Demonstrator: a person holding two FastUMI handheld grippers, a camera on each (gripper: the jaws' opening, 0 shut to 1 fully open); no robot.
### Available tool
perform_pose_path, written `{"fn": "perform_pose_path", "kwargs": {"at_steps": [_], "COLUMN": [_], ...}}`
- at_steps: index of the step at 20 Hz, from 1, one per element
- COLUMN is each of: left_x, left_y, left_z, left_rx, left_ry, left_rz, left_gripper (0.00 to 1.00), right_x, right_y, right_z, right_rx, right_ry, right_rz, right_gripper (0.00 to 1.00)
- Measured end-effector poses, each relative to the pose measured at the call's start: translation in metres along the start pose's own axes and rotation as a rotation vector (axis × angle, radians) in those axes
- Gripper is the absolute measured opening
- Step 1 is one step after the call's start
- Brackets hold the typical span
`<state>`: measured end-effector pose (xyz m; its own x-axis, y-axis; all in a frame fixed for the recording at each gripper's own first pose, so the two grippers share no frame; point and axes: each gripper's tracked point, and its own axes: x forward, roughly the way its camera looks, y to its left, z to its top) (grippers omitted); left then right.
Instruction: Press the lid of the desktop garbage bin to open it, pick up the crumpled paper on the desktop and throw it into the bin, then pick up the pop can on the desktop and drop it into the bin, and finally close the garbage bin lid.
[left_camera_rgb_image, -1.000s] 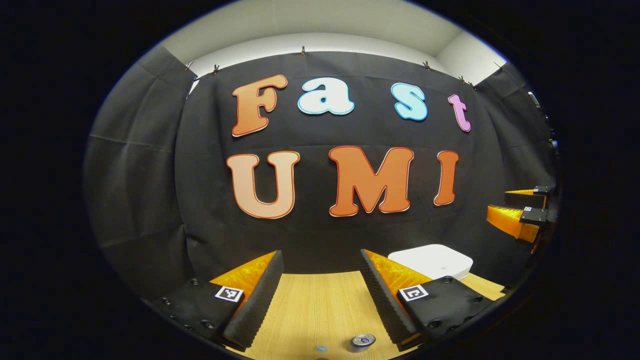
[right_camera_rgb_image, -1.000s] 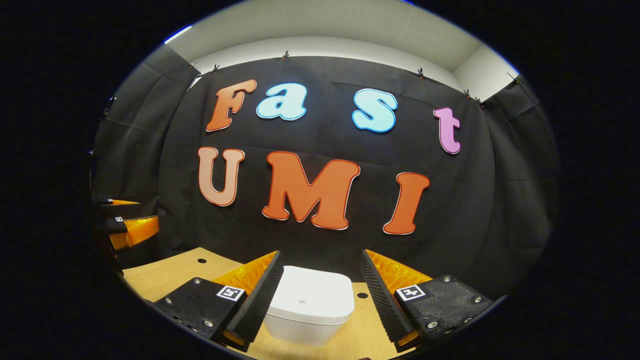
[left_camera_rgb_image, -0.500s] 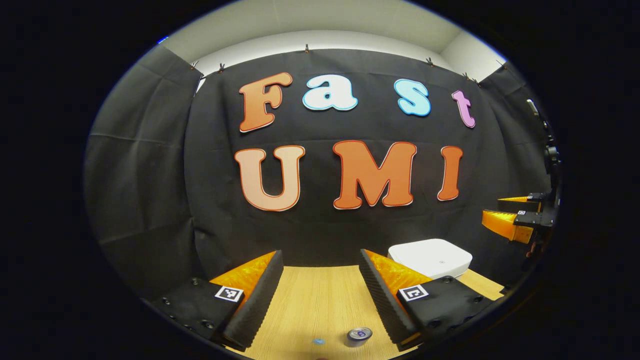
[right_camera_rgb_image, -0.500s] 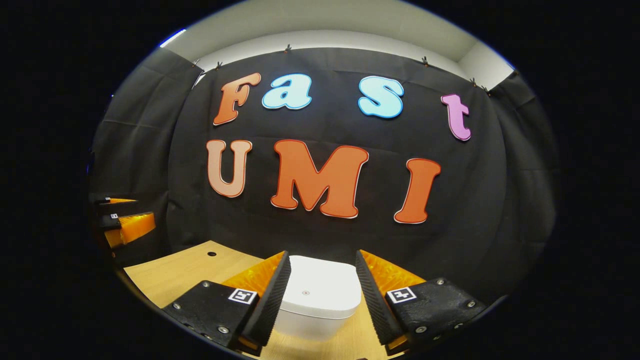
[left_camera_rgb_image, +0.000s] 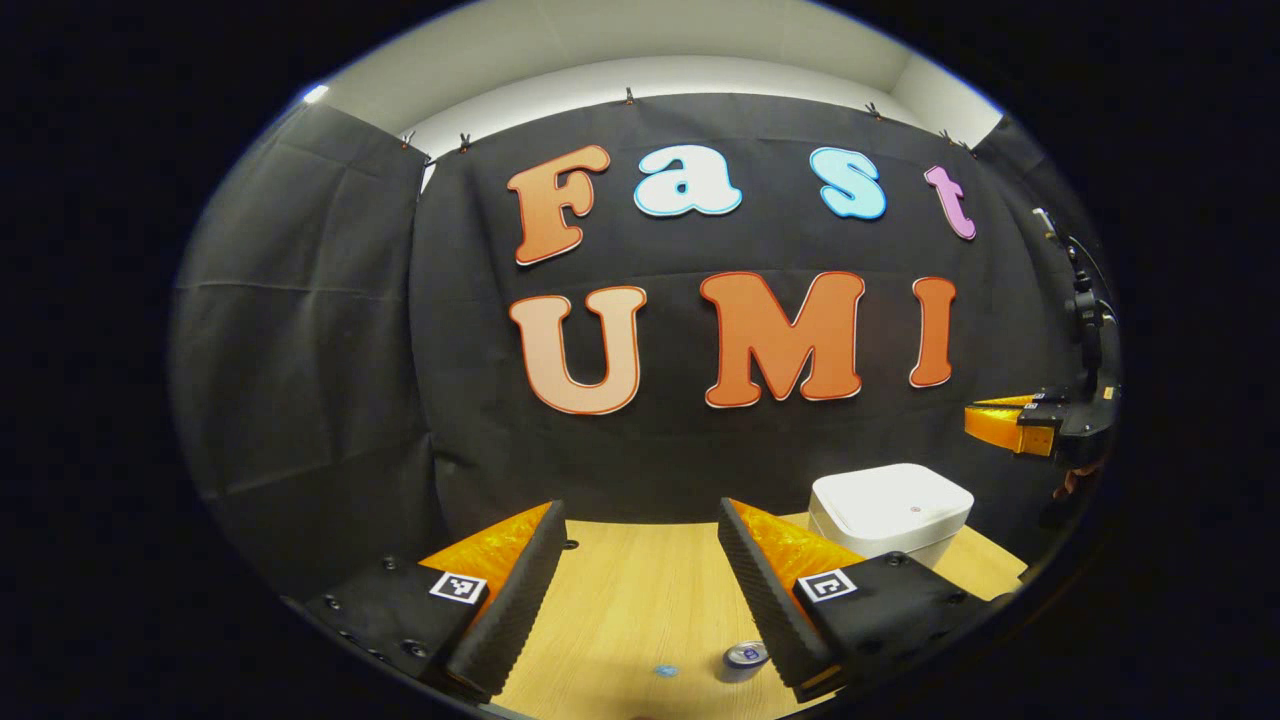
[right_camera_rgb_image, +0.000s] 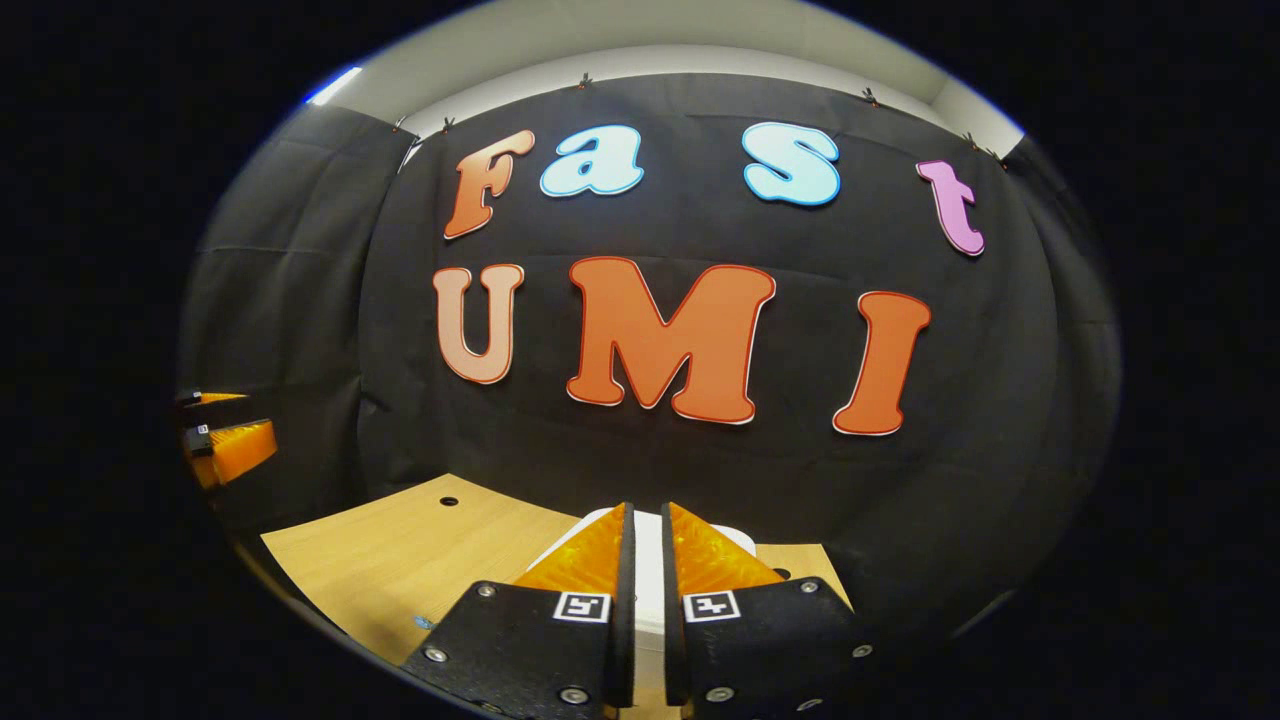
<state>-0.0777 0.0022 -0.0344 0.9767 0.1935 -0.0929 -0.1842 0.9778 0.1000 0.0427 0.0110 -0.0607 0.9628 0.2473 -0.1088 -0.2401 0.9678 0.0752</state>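
With its fingers drawn almost together on nothing, the right claw (right_camera_rgb_image: 641, 560) hovers above the white garbage bin (left_camera_rgb_image: 890, 510), whose lid is down. A press landing off the lid's release spot, or skidding on the smooth top, could shove the light bin across the counter (left_camera_rgb_image: 640, 590) rather than open it. The left claw (left_camera_rgb_image: 640, 590) hangs spread wide and empty, the pop can (left_camera_rgb_image: 745, 657) on the counter at five o'clock between its fingers.

The bin (left_camera_rgb_image: 890, 510) stands on the table (left_camera_rgb_image: 630, 590) by the wall, the can (left_camera_rgb_image: 745, 657) nearer.
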Motion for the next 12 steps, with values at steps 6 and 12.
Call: {"fn": "perform_pose_path", "kwargs": {"at_steps": [6, 12], "left_x": [-0.014, -0.022], "left_y": [0.019, 0.022], "left_z": [-0.009, -0.016], "left_rx": [0.011, 0.023], "left_ry": [0.028, 0.052], "left_rz": [0.096, 0.150], "left_gripper": [0.97, 0.99], "right_x": [0.024, 0.039], "right_y": [0.003, 0.007], "right_z": [-0.034, -0.075], "right_rx": [0.017, 0.004], "right_ry": [0.080, 0.177], "right_rz": [0.063, 0.113], "right_gripper": [0.01, 0.01]}}
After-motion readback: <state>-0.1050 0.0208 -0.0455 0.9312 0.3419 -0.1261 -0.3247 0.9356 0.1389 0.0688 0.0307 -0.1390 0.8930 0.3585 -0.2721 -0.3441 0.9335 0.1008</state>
